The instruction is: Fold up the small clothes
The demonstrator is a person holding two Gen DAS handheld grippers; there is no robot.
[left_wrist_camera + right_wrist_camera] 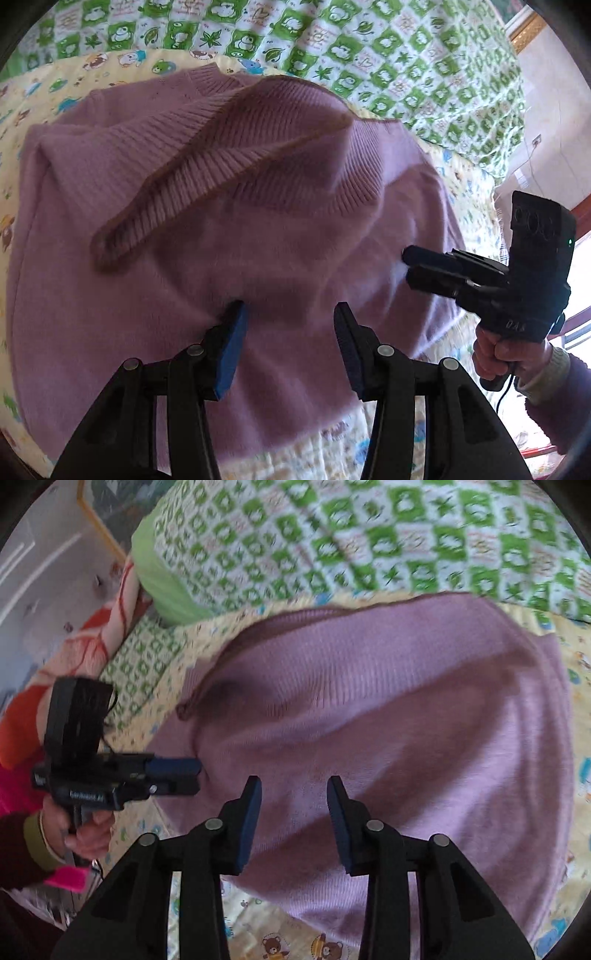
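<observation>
Below your left gripper [291,321], the folded mauve knitted sweater [229,206] is lying on the yellow cartoon-print quilt [376,439]. You are holding both grippers' fingers apart, gripping nothing; the right gripper [293,794] is hovering over the knit. Body lettering is showing "DAS" there.
</observation>
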